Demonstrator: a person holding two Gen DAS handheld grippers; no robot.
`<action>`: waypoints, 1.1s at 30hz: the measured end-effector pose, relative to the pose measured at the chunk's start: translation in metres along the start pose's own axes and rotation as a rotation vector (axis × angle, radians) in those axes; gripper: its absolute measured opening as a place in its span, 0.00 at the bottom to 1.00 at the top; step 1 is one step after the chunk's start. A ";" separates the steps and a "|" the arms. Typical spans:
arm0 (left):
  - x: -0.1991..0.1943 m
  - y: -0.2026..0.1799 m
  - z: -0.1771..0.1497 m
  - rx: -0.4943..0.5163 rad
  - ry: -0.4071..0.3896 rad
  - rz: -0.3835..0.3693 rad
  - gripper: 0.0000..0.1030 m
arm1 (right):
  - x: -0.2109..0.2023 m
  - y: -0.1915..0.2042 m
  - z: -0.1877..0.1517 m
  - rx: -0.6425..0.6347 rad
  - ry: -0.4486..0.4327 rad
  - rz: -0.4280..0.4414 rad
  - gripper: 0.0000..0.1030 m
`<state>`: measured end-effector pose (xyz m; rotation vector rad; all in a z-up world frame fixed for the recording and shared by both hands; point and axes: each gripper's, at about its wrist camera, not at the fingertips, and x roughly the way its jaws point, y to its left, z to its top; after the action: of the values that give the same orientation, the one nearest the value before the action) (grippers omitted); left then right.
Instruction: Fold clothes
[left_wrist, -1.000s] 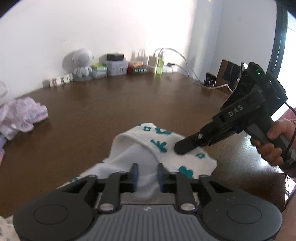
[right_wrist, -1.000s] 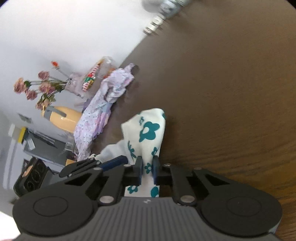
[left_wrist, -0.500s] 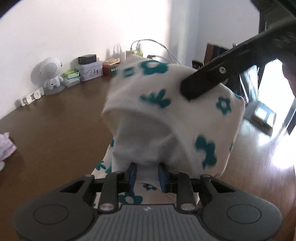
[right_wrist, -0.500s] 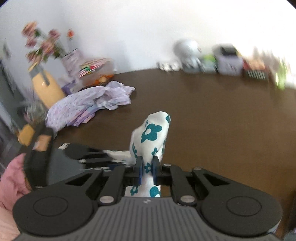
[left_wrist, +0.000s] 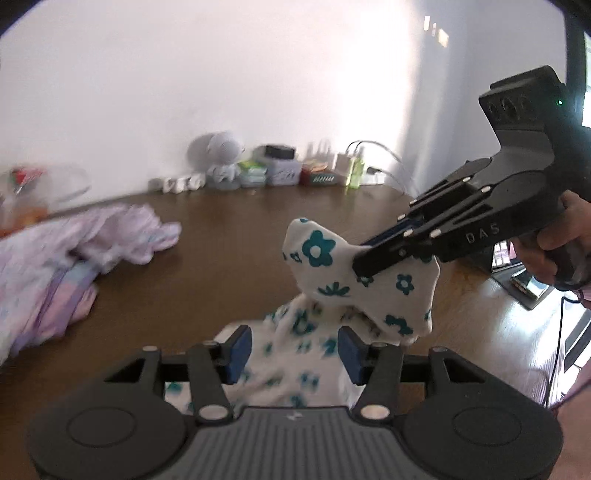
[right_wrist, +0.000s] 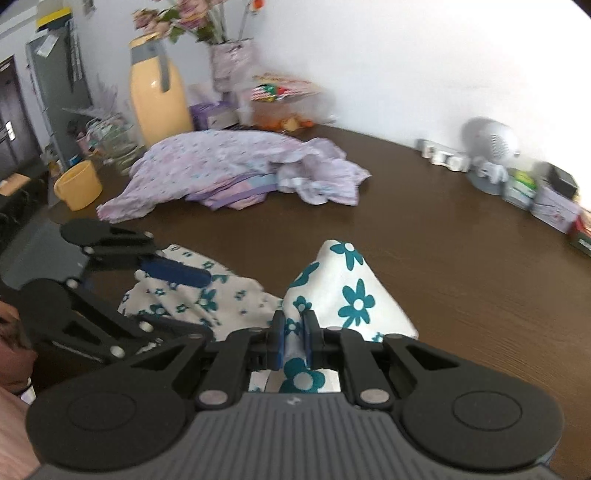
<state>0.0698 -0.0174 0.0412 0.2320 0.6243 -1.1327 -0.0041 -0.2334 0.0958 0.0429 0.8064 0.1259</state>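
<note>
Gripping a fold of the white floral garment (right_wrist: 354, 295), right tongs (right_wrist: 293, 334) are clamped tight and hold it lifted above the brown counter (right_wrist: 461, 266). Left tongs (left_wrist: 293, 349) have just been opening; blue pads stand apart, cloth between them, not pinched. Purple clothes pile (right_wrist: 236, 173) lies further back. Yellow jug (right_wrist: 157, 92), flower vase (right_wrist: 229, 62), clutter along white wall (left_wrist: 221, 74).

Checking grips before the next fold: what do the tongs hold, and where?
Right tongs pinch the floral garment at a raised fold. Left tongs have just opened, pressing nothing.
</note>
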 end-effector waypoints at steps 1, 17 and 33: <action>0.001 0.002 -0.004 -0.007 0.016 0.001 0.49 | 0.005 0.003 0.000 -0.003 0.006 0.008 0.09; -0.004 0.006 -0.015 -0.031 0.022 0.008 0.49 | 0.057 0.034 -0.017 -0.067 0.079 0.101 0.11; 0.023 -0.024 0.046 0.045 -0.040 -0.032 0.31 | -0.024 -0.066 -0.071 0.144 -0.113 0.087 0.31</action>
<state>0.0702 -0.0675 0.0687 0.2381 0.5692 -1.1809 -0.0657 -0.3024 0.0579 0.2198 0.7002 0.1460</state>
